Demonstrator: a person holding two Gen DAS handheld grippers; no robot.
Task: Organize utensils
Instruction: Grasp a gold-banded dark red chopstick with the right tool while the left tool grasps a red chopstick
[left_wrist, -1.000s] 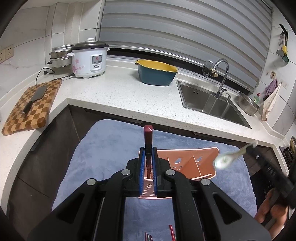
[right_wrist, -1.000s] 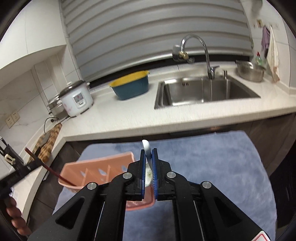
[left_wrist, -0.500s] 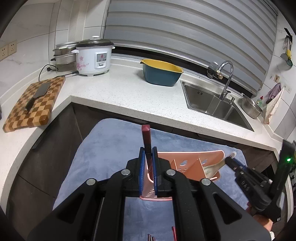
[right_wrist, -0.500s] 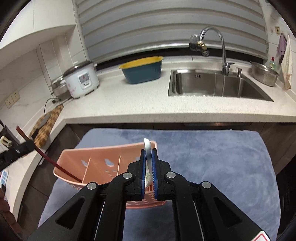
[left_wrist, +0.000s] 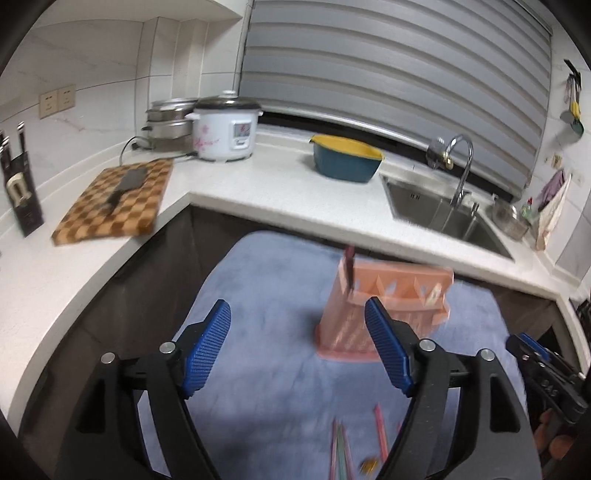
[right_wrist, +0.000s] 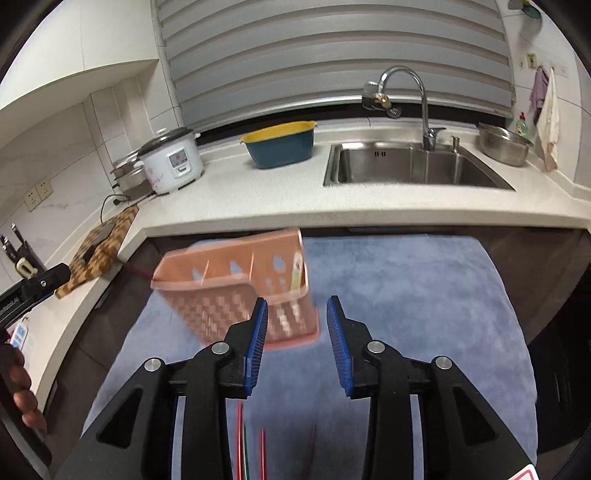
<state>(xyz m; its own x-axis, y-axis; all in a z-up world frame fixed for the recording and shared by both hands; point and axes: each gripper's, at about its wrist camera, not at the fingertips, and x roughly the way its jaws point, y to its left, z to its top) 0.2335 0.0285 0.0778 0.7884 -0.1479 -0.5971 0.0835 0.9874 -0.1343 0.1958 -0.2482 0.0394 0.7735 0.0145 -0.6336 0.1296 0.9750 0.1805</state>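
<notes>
Both grippers are letting go at once. The left gripper (left_wrist: 297, 345) has its jaws opening wide with nothing between them, and the dark red chopstick (left_wrist: 349, 267) stands upright in the end compartment of the pink caddy (left_wrist: 384, 314), dropped there so it stays with its own kind. The right gripper (right_wrist: 297, 345) is opening too, empty, with the pale spoon (right_wrist: 296, 273) resting in the opposite end compartment, separate from the chopstick. The caddy sits on the blue towel (right_wrist: 406, 295), which cushions it. More loose chopsticks (right_wrist: 242, 443) lie on the towel just under the grippers, probably the next to be sorted.
</notes>
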